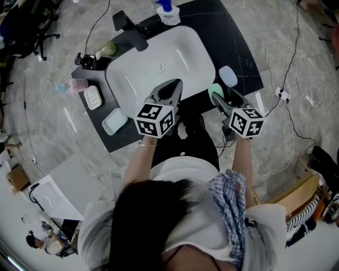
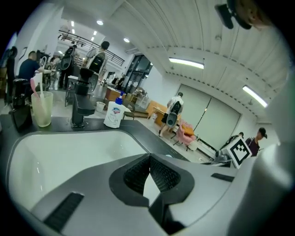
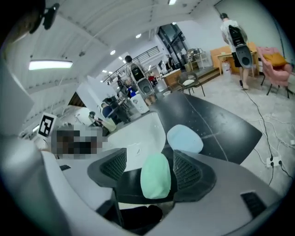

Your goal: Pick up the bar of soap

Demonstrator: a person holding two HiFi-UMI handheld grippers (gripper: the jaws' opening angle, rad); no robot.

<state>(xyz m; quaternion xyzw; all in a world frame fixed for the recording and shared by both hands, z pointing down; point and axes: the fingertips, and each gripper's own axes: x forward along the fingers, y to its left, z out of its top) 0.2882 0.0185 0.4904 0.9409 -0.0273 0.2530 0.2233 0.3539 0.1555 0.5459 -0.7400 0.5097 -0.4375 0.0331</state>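
A mint-green bar of soap [image 1: 214, 91] [image 3: 156, 176] lies on the black counter [image 1: 241, 58] at the sink's right front corner. My right gripper [image 1: 221, 98] [image 3: 148, 169] is open around it: the bar sits between the jaws, close to the right pad, with a gap at the left pad. A pale blue bar of soap [image 1: 228, 77] [image 3: 184, 139] lies just beyond it. My left gripper [image 1: 176, 86] [image 2: 148, 159] hangs over the front of the white sink [image 1: 123, 80], shut with nothing in it.
A black faucet [image 1: 130, 26] and a hand-wash bottle [image 1: 168, 10] [image 2: 114, 114] stand behind the sink. Left of it are a cup [image 2: 41, 108], a pink bottle [image 1: 77, 86], a white soap in a dish [image 1: 93, 97] and a pale blue dish [image 1: 114, 121]. Cables trail on the floor at right.
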